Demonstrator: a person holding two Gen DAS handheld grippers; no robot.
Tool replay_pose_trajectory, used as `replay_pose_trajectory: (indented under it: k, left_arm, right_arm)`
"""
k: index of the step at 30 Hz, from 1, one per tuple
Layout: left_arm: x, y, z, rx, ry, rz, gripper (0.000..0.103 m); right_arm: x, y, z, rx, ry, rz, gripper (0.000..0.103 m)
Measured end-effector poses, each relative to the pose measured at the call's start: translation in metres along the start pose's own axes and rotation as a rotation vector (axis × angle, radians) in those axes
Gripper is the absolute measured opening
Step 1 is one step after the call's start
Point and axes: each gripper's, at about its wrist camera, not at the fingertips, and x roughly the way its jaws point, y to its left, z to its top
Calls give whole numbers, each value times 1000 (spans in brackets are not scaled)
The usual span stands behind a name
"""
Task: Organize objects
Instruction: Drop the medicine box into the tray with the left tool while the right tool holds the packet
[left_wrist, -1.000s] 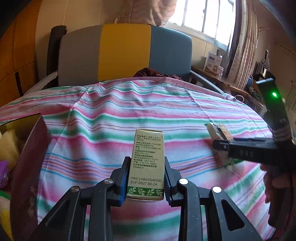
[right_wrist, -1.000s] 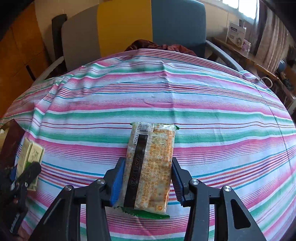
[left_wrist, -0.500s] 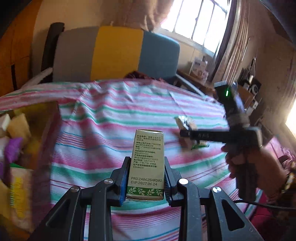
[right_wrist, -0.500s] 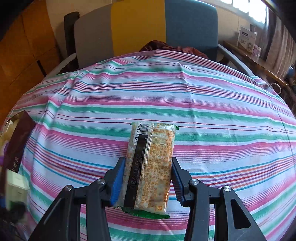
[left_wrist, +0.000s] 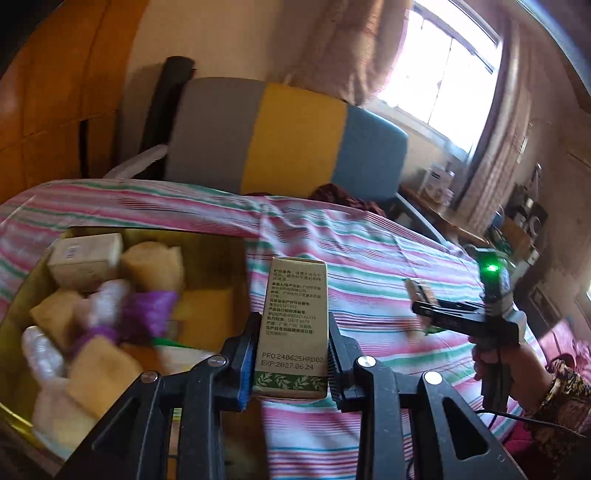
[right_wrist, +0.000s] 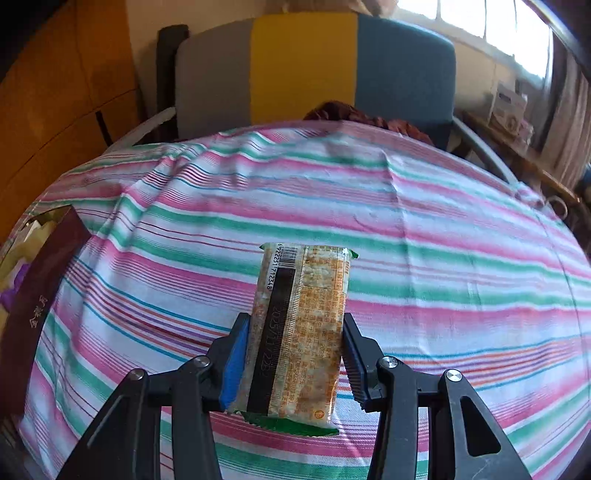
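My left gripper is shut on a small tan-and-green carton and holds it above the right edge of an open box full of wrapped snacks and small cartons. My right gripper is shut on a snack bar in a clear orange wrapper, held above the striped tablecloth. The right gripper also shows in the left wrist view, out to the right with the bar. The box's dark red side shows at the left edge of the right wrist view.
A grey, yellow and blue chair stands behind the table. A dark red cloth lies on its seat. A side table with boxes stands by the window at right.
My left gripper has swung left with the carton, from over the tablecloth to above the open box. My right gripper has kept the snack bar and shifted slightly.
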Motion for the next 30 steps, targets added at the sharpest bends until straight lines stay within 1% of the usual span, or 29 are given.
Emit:
replay_pose_trajectory:
  k: [2,5,8,9,10,11,12,13,15,17,19,20,22,23,24,26,28,30]
  left_arm:
    - [-6,14,1,-11,-7,22,31]
    - [-4,35,5,-17,21,68,31]
    - [5,58,10,-62,55,76,31]
    - [14,62,13,-62,86,87,31]
    - [23,66,14,-59,128,85,31]
    - [26,68,14,-58,140,89,31]
    - [32,71,14,-53,153,113,31]
    - [39,74,13,-42,183,141,31]
    - [49,78,10,-43,222,141,31]
    - [53,79,8,-27,230,151,31]
    - [54,78,10,0,217,184,31]
    - [55,79,10,7,217,197,32]
    - [62,82,11,16,232,249,40]
    - [64,84,11,13,238,255,42]
    - [63,86,10,-2,234,247,43]
    - [56,86,10,-27,202,199,46]
    - [44,84,6,-54,162,107,58]
    - [37,80,3,-54,137,33,61]
  right_arm:
    - [-1,4,-1,-6,-4,8,48]
    - [2,8,-2,-1,9,22,48]
    - [6,12,-5,-7,27,21,48]
    - [6,13,-6,-12,28,20,48]
    - [6,13,-7,-16,27,19,48]
    - [6,14,-7,-17,24,19,48]
    - [5,15,-8,-17,21,20,48]
    - [5,15,-8,-17,18,23,48]
    - [3,17,-7,-23,10,20,48]
    - [3,18,-7,-32,5,17,48]
    - [3,19,-7,-37,3,14,48]
    - [4,19,-7,-38,3,15,48]
    - [3,20,-7,-37,2,14,48]
    - [4,19,-7,-37,3,15,48]
    - [3,19,-7,-38,3,15,48]
    - [3,19,-7,-37,-1,11,48]
    - [2,18,-6,-33,-6,17,48]
    - [2,18,-6,-31,-8,19,48]
